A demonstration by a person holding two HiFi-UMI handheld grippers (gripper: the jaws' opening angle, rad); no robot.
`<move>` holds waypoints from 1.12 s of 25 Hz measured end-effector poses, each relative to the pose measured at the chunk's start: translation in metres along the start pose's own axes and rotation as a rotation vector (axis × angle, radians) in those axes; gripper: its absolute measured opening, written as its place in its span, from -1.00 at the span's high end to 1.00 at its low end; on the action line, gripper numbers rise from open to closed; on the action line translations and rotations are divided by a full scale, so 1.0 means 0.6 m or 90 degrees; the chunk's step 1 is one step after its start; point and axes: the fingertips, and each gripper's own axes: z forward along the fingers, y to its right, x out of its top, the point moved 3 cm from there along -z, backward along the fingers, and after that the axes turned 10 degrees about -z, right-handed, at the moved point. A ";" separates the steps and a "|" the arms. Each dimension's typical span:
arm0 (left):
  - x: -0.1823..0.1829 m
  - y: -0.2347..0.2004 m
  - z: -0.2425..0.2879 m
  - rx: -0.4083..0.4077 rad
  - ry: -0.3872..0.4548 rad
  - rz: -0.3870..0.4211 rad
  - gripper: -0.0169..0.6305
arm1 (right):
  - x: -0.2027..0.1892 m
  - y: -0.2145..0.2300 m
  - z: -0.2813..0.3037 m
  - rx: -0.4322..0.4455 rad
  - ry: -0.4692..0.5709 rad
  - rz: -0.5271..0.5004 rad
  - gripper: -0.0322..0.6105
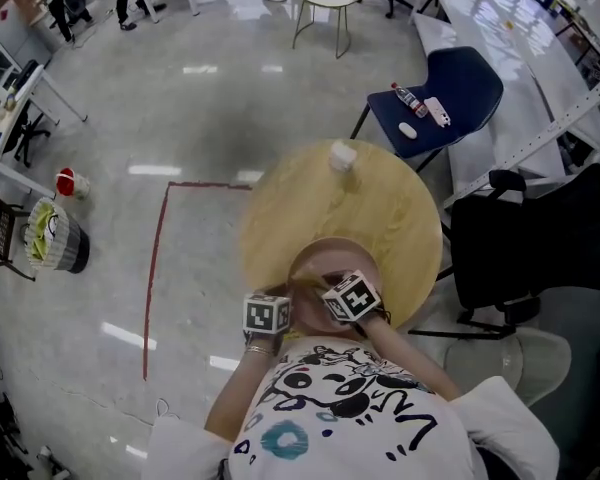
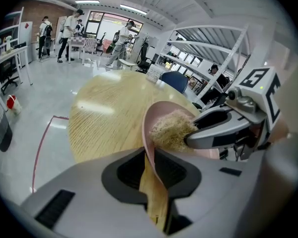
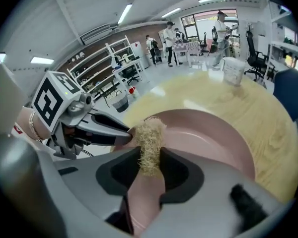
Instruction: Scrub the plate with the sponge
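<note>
1. Step in hand: scrubbing. The sponge is on the plate, so contact is made and the wipe is under way or just starting.
2. Left gripper [image 2: 149, 157] is clamped on the plate's rim, which sits edge-on between its jaws. It is the holding hand.
3. Right gripper [image 3: 149, 162] is clenched on the sponge [image 2: 170, 131], with the fibrous pad squeezed narrow between its jaws. The sponge's free end touches the plate's inner face, just beside the left gripper's tips.
4. Plate [image 3: 208, 133]: pink, at the table's [image 1: 300, 203] near edge, in front of the person. It looks tipped up at the gripped rim. I cannot tell if its far rim rests on the table.
5. Cup [image 1: 342, 156]: white, on the table's far side, well apart from the plate and not in play.
6. Next move, my guess: drag the sponge across the plate's face, from the gripped rim toward the table's middle. Keep it pressed down and keep the left grip firm.
7. Needs: a steady sponge pinch, and strokes kept clear of the left gripper's tips, which are very close.
</note>
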 end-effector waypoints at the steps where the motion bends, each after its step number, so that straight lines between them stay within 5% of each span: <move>1: 0.000 -0.001 0.000 0.000 0.001 0.001 0.74 | 0.002 0.005 0.002 -0.010 -0.001 -0.006 0.49; 11: -0.002 -0.005 0.001 -0.003 0.000 0.007 0.74 | 0.045 0.081 -0.004 -0.089 -0.058 -0.069 0.49; 21: -0.003 -0.006 0.003 -0.005 0.009 -0.024 0.75 | -0.019 0.161 -0.064 -0.183 -0.146 -0.085 0.49; 28: -0.004 -0.006 0.009 -0.004 0.022 -0.026 0.78 | -0.068 0.147 -0.096 -0.183 -0.193 -0.123 0.49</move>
